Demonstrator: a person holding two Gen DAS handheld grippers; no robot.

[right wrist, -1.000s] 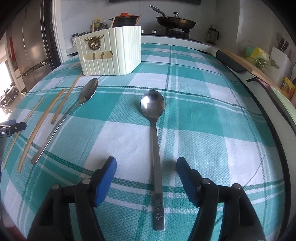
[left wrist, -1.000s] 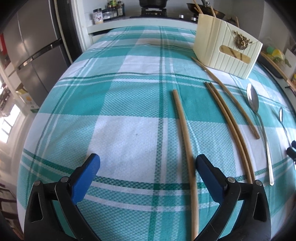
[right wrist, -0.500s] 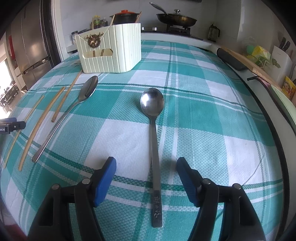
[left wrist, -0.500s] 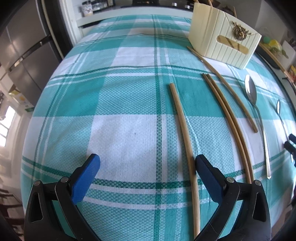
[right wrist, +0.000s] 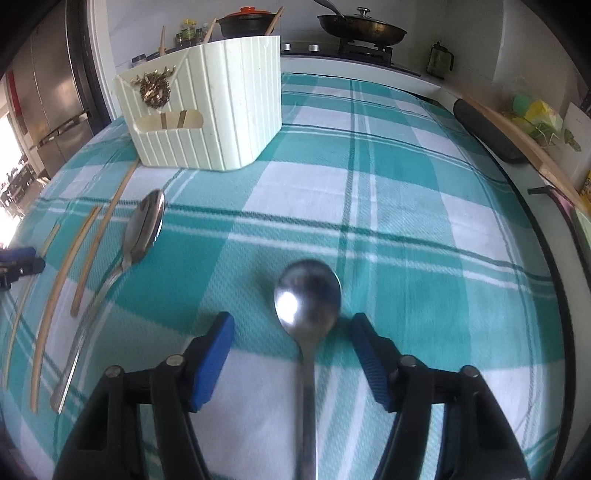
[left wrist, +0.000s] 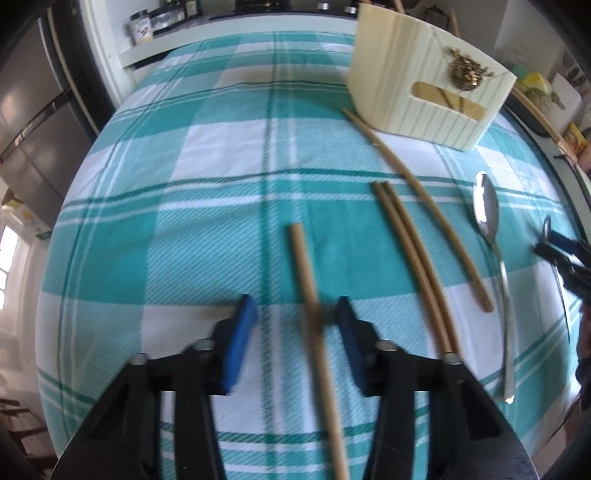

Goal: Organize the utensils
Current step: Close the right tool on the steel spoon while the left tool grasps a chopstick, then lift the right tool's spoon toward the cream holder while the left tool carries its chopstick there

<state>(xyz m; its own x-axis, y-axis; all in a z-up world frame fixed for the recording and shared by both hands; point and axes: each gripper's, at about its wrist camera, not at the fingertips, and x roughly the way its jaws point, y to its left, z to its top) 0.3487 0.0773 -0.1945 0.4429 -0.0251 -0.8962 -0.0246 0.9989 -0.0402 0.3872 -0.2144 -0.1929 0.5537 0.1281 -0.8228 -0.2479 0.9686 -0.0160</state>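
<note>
My left gripper is open, its blue pads astride a single wooden chopstick lying on the checked tablecloth; the chopstick sits near the right pad. A chopstick pair, another chopstick and a steel spoon lie to the right. A cream utensil holder stands at the back right. My right gripper is open, its pads astride the neck of a second steel spoon. The holder also shows at the back left of the right wrist view.
The other spoon and chopsticks lie left of my right gripper. A stove with a pan and a pot lies behind the table. A fridge stands at the left.
Both grippers moved forward and down. The left pads have narrowed around the single chopstick. The right pads now flank the spoon's neck instead of its handle end.
</note>
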